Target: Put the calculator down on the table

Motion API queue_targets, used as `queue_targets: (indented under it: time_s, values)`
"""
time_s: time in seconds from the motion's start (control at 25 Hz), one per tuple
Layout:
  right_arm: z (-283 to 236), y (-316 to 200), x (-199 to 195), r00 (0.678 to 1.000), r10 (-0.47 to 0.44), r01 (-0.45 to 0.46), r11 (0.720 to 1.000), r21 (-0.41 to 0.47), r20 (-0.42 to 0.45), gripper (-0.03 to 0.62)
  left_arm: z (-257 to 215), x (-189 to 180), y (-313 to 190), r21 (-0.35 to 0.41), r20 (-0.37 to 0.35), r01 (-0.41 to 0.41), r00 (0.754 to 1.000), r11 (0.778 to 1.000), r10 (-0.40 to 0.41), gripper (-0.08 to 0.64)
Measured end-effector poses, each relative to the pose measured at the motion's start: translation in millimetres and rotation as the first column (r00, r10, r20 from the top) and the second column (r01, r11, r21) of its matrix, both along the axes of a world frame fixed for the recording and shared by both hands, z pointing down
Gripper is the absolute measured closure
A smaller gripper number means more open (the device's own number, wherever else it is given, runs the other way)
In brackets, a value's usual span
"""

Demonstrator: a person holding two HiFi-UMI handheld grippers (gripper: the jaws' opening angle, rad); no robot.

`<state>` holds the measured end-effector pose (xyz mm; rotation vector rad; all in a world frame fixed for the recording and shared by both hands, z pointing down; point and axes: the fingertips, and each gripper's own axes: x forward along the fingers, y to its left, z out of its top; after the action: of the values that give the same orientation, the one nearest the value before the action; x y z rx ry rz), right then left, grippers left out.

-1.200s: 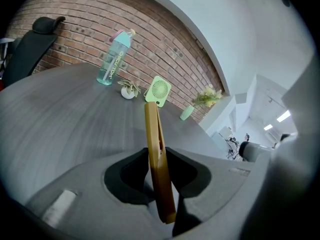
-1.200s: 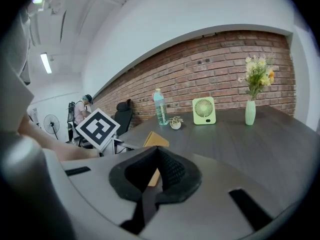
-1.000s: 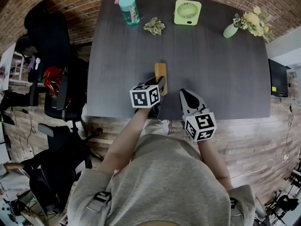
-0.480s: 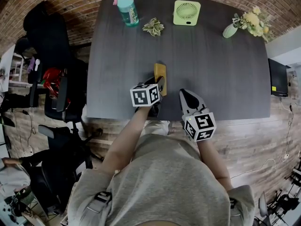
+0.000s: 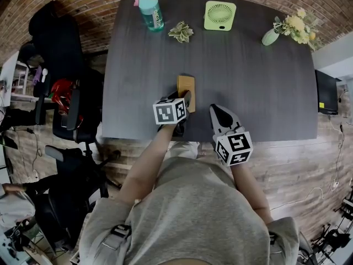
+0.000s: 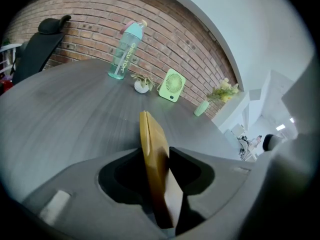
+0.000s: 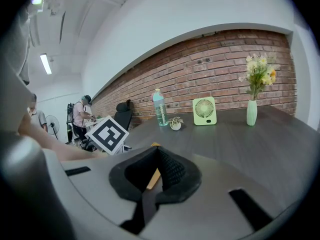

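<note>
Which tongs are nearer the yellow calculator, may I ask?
Left. The calculator sits between the left tongs, whose jaws have just been opening; the right tongs hover beside it, apart.

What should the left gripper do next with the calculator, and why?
Probably draw the left gripper straight back toward the person. Its jaws have just been opening and stand apart, with gaps on both sides of the yellow calculator, whose near end sits between them. In the head view the calculator looks to rest on the table, so backing out should leave it there.
</note>
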<state>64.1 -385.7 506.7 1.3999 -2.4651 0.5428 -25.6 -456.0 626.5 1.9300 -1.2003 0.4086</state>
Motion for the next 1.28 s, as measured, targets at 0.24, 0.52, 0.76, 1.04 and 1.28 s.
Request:
queue_targets:
  time_s: [0.24,0.52,0.76,1.04,1.28]
  values:
    - [-1,3,0,1.000,-0.002,0.002,1.000,0.001,0.001,0.590,4,-10,0,-0.002,0.049,0.023,0.999,1.000,-0.023,0.372]
    - [-2,7,-1,1.000,-0.009,0.009,1.000,0.007,0.001,0.589,8,-19,2,0.012,0.135,0.024,0.990,1.000,-0.025,0.362]
    - [-4,11,0,1.000,-0.010,0.010,1.000,0.015,-0.003,0.589,8,-19,3,0.029,0.144,0.021,0.989,0.999,-0.025,0.362]
    - [-10,23,8,1.000,-0.003,0.003,0.999,0.036,-0.002,0.589,-17,-24,15,0.127,0.148,0.018,0.988,0.992,-0.036,0.371]
    - [-13,46,11,1.000,-0.007,0.007,0.998,0.054,0.005,0.589,-45,-25,45,0.205,0.127,0.025,0.991,0.979,-0.052,0.450]
